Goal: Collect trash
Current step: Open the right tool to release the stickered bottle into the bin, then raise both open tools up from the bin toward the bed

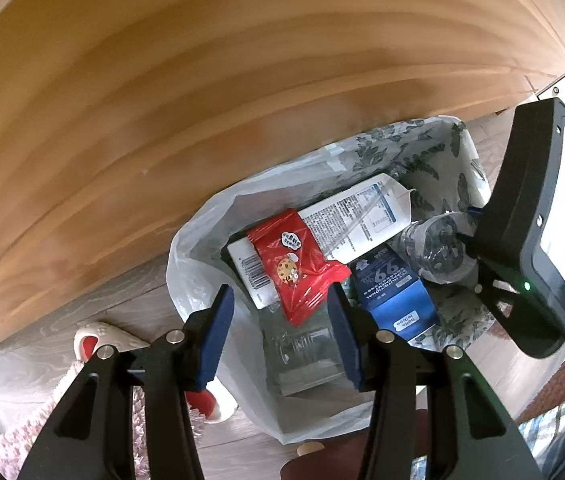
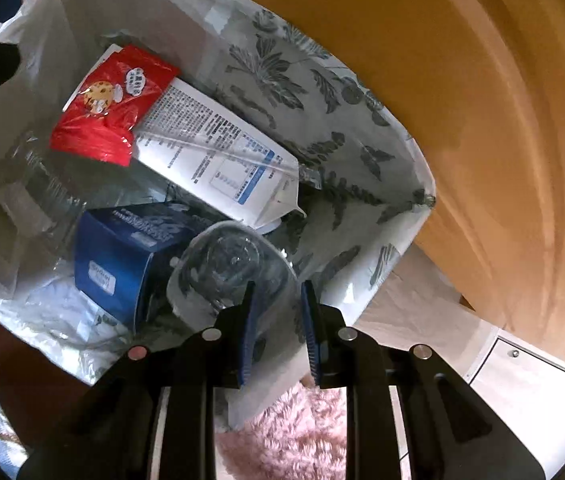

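A white trash bag (image 1: pixel 186 240) with a leaf print stands open on the floor. Inside lie a red snack wrapper (image 1: pixel 294 268), a white carton (image 1: pixel 358 220), a blue box (image 1: pixel 394 300) and a clear plastic container (image 1: pixel 302 352). My left gripper (image 1: pixel 280 332) hangs open straight above the bag, nothing between its pads. My right gripper (image 2: pixel 278 332) is at the bag's (image 2: pixel 422 184) right rim, its jaws close together with a narrow gap that shows only bag and rug. A clear bottle (image 2: pixel 230 268) lies just ahead of its tips, against the blue box (image 2: pixel 114 264).
A tall wooden panel (image 1: pixel 162 100) stands right behind the bag. A white and red slipper (image 1: pixel 94 340) and a pink shaggy rug (image 2: pixel 290 432) lie on the wood-look floor (image 1: pixel 122 300) beside the bag.
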Action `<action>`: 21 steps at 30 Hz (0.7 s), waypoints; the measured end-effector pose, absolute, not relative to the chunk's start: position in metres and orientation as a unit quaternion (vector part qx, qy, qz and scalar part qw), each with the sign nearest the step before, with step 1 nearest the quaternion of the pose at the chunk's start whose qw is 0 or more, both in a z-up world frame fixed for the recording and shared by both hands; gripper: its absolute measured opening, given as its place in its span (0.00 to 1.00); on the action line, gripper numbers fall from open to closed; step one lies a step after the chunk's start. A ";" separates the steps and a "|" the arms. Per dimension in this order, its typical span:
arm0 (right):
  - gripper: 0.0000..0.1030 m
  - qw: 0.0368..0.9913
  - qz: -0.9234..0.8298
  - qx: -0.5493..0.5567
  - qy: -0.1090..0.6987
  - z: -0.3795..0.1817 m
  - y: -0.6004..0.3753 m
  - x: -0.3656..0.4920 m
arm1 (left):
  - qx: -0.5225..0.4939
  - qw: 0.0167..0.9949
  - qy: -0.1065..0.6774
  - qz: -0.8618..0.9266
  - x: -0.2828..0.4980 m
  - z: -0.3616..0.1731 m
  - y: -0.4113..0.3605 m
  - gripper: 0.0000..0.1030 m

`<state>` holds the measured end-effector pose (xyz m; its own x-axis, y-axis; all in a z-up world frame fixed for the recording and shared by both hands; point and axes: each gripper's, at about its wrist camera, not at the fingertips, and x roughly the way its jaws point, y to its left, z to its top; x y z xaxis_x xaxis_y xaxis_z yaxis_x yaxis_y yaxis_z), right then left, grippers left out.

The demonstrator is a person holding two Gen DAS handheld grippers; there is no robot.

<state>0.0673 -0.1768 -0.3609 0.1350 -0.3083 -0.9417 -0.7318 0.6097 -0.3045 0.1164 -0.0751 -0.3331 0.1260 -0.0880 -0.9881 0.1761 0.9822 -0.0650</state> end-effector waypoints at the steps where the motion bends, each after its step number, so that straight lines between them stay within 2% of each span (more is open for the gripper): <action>1: 0.21 0.635 0.172 -0.406 0.634 -0.360 -0.175 0.068 | 0.033 0.749 0.656 -0.087 0.117 -0.334 -0.075 0.45; 8: 0.20 0.624 0.190 -0.383 0.653 -0.384 -0.182 0.077 | 0.037 0.746 0.658 -0.092 0.116 -0.335 -0.079 0.45; 11: 0.11 0.620 0.203 -0.349 0.673 -0.391 -0.189 0.083 | 0.036 0.745 0.660 -0.092 0.117 -0.337 -0.079 0.45; 18: 0.10 0.597 0.220 -0.319 0.703 -0.403 -0.193 0.087 | 0.037 0.743 0.662 -0.094 0.119 -0.339 -0.078 0.45; 21: 0.07 0.590 0.218 -0.325 0.706 -0.407 -0.189 0.088 | 0.039 0.743 0.661 -0.095 0.119 -0.339 -0.079 0.45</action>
<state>0.0878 -0.1890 -0.4067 -0.0920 -0.2018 -0.9751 -0.7165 0.6935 -0.0759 0.1189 -0.0786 -0.3386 0.1077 -0.0907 -0.9900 0.1927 0.9788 -0.0687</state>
